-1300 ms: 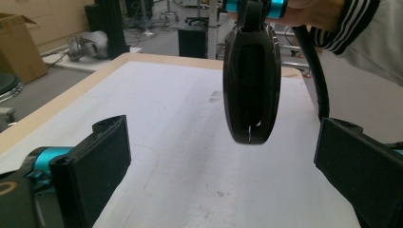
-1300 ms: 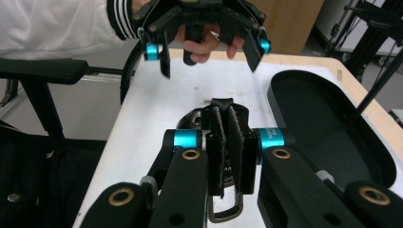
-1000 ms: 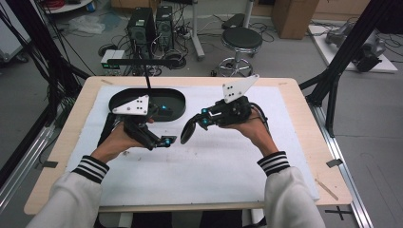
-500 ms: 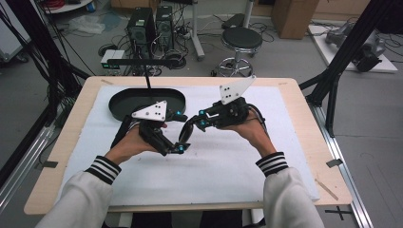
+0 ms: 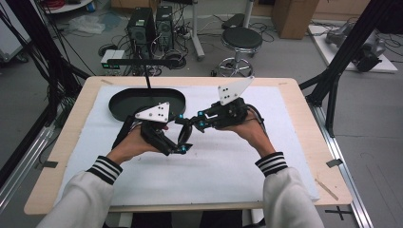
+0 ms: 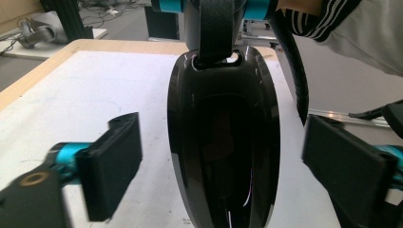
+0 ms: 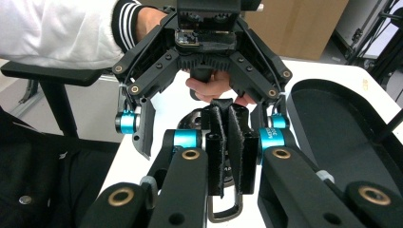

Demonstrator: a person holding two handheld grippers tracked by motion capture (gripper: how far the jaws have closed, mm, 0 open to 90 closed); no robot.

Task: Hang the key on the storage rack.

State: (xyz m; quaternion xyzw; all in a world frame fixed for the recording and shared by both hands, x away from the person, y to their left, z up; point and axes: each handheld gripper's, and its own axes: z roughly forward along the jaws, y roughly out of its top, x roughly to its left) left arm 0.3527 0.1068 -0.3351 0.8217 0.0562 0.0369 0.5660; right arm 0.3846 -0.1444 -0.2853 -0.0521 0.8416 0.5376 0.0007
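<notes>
Above the white table mat (image 5: 237, 171), the right gripper (image 5: 191, 124) stays clenched on a glossy black oval case (image 6: 223, 142), its long axis running lengthwise between the left gripper's (image 5: 180, 141) closing, not-yet-touching jaws.

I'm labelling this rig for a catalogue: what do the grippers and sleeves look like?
Both the left gripper and the right gripper are black with cyan collars, brass-coloured pivots and a grey three-cornered plate on top. The sleeves are white with black-striped cuffs.
</notes>
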